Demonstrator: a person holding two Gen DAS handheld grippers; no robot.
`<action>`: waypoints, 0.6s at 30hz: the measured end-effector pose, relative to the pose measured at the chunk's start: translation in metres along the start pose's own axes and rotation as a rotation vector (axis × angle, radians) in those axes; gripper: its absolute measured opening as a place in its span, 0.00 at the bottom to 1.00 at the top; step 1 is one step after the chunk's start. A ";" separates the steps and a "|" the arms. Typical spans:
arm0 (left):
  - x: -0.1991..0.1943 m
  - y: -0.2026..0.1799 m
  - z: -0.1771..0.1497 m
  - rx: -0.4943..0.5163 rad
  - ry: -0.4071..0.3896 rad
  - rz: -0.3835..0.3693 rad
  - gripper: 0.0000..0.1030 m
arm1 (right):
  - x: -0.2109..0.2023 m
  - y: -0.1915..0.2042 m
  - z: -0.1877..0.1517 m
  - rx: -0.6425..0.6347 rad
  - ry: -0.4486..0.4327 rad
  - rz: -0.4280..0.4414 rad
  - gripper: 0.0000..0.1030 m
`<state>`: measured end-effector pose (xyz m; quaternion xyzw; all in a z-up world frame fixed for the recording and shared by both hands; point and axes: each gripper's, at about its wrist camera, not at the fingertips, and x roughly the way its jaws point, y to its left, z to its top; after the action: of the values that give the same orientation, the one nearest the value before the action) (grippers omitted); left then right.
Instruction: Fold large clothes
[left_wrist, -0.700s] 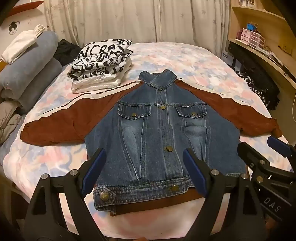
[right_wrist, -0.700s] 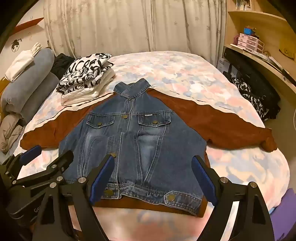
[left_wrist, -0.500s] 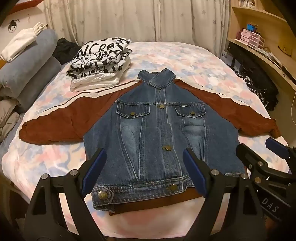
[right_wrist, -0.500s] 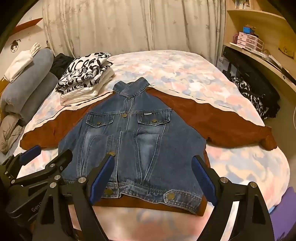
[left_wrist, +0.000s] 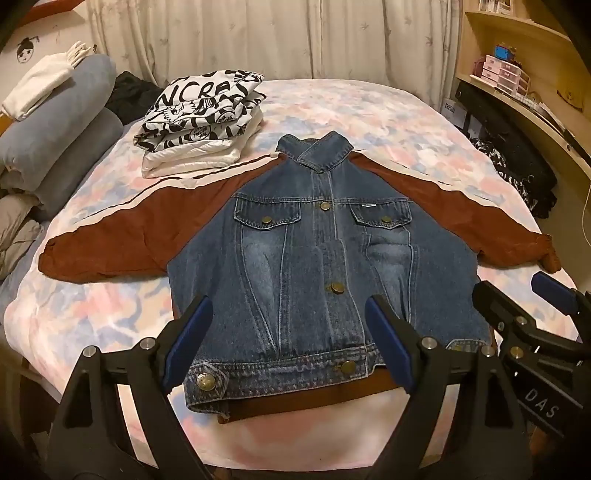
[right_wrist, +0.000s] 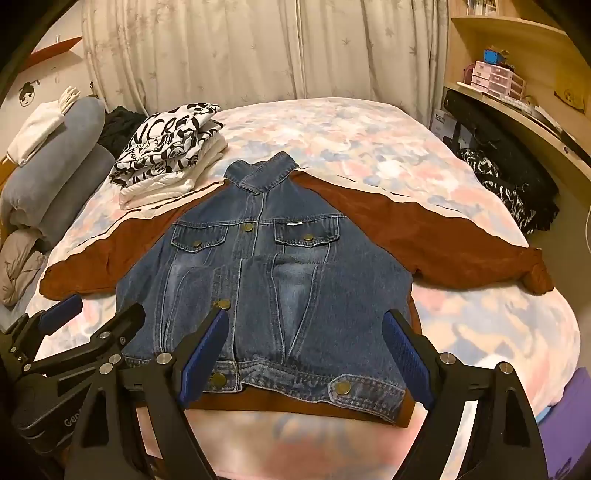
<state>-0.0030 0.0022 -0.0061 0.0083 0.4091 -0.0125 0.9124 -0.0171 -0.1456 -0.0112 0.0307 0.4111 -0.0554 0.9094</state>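
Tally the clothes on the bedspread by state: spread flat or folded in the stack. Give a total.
Spread flat: 1, the denim jacket with rust sleeves.
Folded in the stack: 2 that I can tell apart, a black-and-white printed garment on a white garment.
Total: 3.

The jacket (left_wrist: 314, 266) lies flat on the bed (left_wrist: 369, 122), front up, collar toward the curtain (left_wrist: 258, 37), sleeves spread to both sides. A stack of folded clothes (left_wrist: 199, 125) sits behind its left sleeve. Rolled bedding (left_wrist: 55, 147) lies left; shelves (left_wrist: 517, 92) stand right.
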 end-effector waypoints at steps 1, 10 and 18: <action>-0.001 0.001 0.000 -0.001 0.000 0.001 0.81 | 0.000 0.000 0.000 0.000 0.000 0.001 0.84; 0.000 0.000 -0.002 0.000 0.002 0.003 0.81 | 0.000 0.002 -0.002 0.003 0.003 0.001 0.84; 0.002 0.000 -0.004 -0.003 0.009 -0.001 0.81 | 0.002 0.001 -0.009 0.007 0.006 -0.006 0.84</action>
<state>-0.0049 0.0019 -0.0103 0.0069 0.4134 -0.0125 0.9104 -0.0223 -0.1438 -0.0183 0.0329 0.4136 -0.0593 0.9079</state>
